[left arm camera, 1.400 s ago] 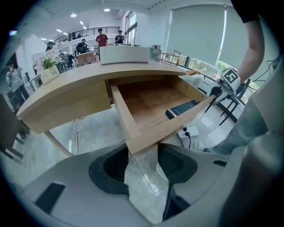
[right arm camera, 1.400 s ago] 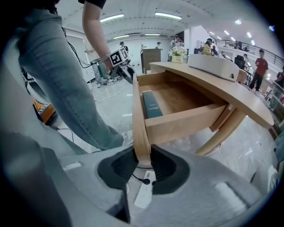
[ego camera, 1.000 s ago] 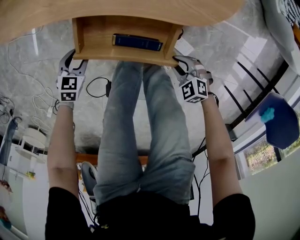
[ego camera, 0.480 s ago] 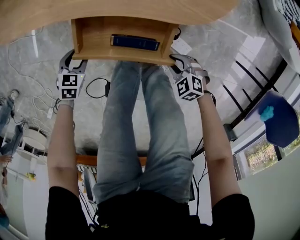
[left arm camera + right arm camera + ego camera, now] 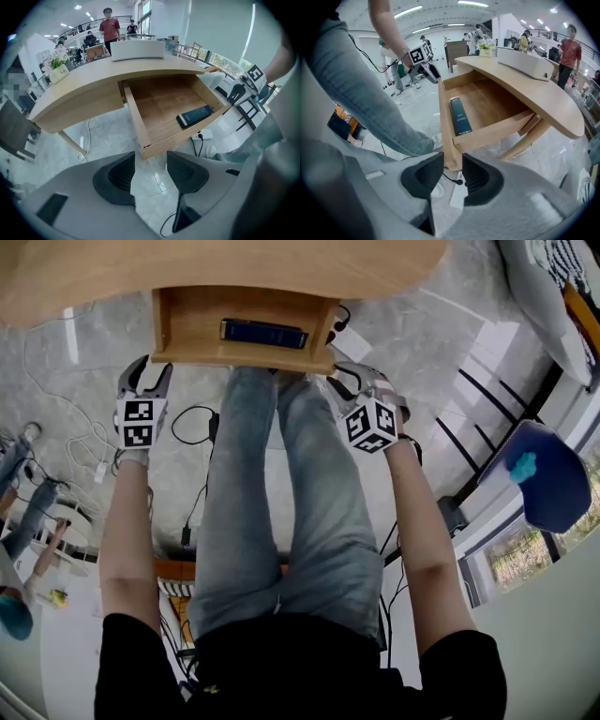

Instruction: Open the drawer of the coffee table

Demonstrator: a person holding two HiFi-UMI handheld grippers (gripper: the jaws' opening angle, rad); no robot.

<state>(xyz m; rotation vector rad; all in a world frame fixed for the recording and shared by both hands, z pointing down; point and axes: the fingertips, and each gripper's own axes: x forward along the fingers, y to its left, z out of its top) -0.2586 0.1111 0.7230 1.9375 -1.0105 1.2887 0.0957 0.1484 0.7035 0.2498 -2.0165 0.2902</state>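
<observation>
- One coffee table (image 5: 187, 268) spans the top of the head view, its curved wooden top seen from above, with the person's legs just in front of it.
- Its drawer (image 5: 239, 359) stands pulled well out from under the top, the wooden floor fully exposed. By my reading the opening itself is done, and little is left beyond taking the tools clear.
- Inside the drawer, a dark flat book-like item (image 5: 264, 333) lies toward the back.
- At the drawer's front right corner, the right gripper (image 5: 345, 381) points steeply down. In the right gripper view, the right gripper (image 5: 452, 176) has its jaws opening. The drawer's corner (image 5: 449, 157) sits in line with the gap just beyond the tips, and the pads do not press on it.
- At the drawer's front left corner, the left gripper (image 5: 150, 374) is just beside the wood and apart from it. In the left gripper view, the left gripper (image 5: 150, 171) has its jaws spread wide with only floor between them. The drawer's corner (image 5: 143, 152) lies just past the tips.
</observation>
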